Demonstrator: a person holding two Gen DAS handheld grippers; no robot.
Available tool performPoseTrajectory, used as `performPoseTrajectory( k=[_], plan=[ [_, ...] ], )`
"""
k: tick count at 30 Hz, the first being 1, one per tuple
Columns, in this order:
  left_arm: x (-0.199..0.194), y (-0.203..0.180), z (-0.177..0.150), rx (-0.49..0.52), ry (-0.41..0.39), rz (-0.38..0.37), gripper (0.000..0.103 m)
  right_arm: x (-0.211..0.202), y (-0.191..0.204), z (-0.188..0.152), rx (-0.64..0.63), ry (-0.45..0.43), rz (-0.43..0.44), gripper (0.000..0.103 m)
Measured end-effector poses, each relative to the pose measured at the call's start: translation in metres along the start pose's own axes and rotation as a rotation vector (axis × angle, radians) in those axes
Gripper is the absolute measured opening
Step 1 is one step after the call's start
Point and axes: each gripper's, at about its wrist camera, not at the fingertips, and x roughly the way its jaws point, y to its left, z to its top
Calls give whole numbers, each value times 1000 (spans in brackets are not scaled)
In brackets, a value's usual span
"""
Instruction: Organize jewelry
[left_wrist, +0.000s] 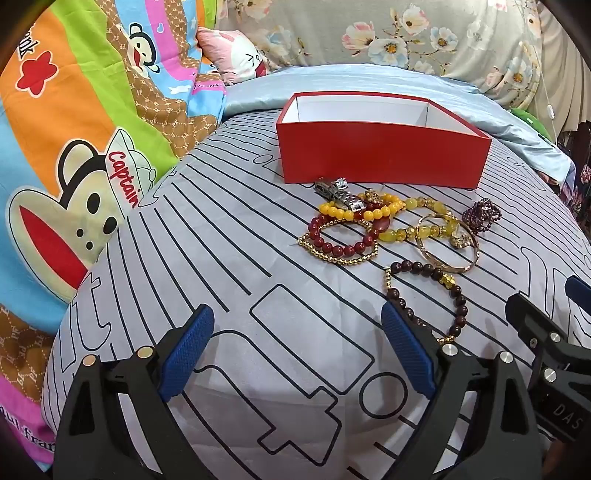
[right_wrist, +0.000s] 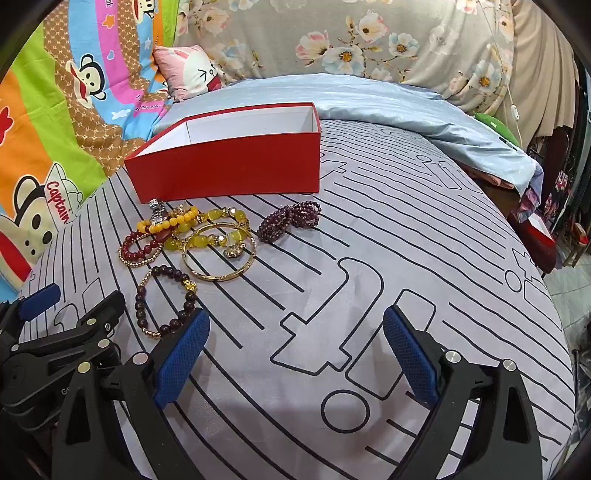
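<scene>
Jewelry (left_wrist: 391, 229) untouched, both claws apart; only right wrist shows floor (right_wrist: 569, 288).

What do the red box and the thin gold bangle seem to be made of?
Red box: probably cardboard, with a matte red outside, a plain white inside and thin straight walls.
Gold bangle: probably metal, gold-coloured and polished, since it is a rigid thin hoop with bright glints. Real gold or plating cannot be told.

Striped bed cover (left_wrist: 229, 266), red box (left_wrist: 380, 155), bracelets (left_wrist: 391, 229)
</scene>
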Motion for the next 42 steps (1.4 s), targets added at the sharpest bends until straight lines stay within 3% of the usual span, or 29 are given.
performPoseTrajectory(
  k=[28,42],
  plan=[
    [-1,0,-2,-3,3,-3,88,2,-3,0,14,14,12,91],
    [6,28,11,-102,45,-54,88,2,-8,2,42,17,10,91]
  ],
)
